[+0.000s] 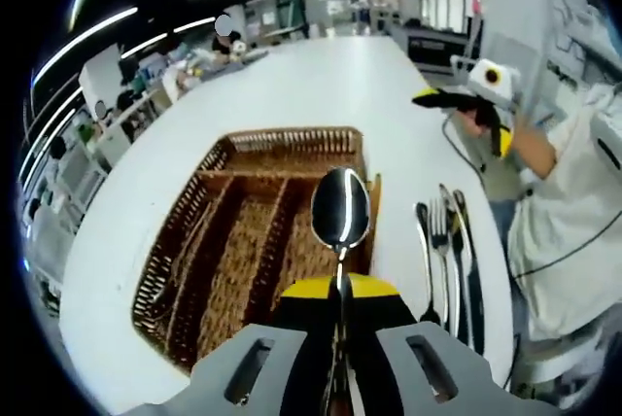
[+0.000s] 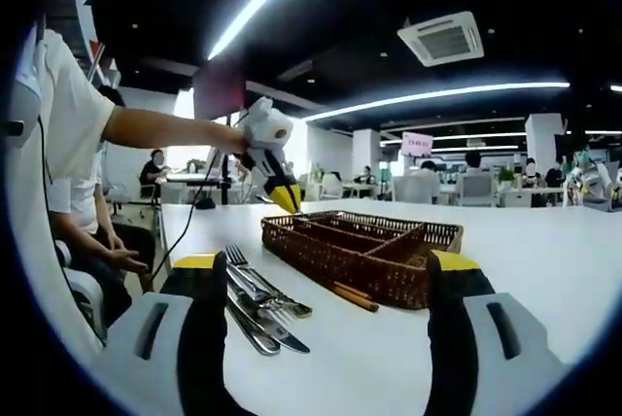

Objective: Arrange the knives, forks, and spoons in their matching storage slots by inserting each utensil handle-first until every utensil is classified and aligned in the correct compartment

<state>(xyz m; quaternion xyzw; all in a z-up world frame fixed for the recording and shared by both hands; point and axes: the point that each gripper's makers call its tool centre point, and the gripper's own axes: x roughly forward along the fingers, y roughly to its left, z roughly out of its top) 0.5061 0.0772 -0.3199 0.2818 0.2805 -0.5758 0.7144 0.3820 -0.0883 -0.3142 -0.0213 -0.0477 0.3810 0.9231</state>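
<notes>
Left gripper (image 1: pixel 339 338) clamped on a shiny metal spoon (image 1: pixel 340 210) above the brown wicker divided tray (image 1: pixel 243 231), right gripper (image 2: pixel 326 309) jaws spread wide, empty, loose cutlery (image 2: pixel 258 304) on the white table (image 2: pixel 544 270) left of the tray

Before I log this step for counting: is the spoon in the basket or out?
Out. The spoon is clamped in the left gripper, bowl up, above the wicker basket.

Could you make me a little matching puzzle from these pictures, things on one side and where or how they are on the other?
Things:
1. spoon
2. wicker tray
3. fork
4. right gripper

States:
A. open, holding nothing
B. lying on the white table beside the tray
C. clamped in the left gripper, bowl up
D. divided into compartments

Pairs: 1-C, 2-D, 3-B, 4-A
</notes>
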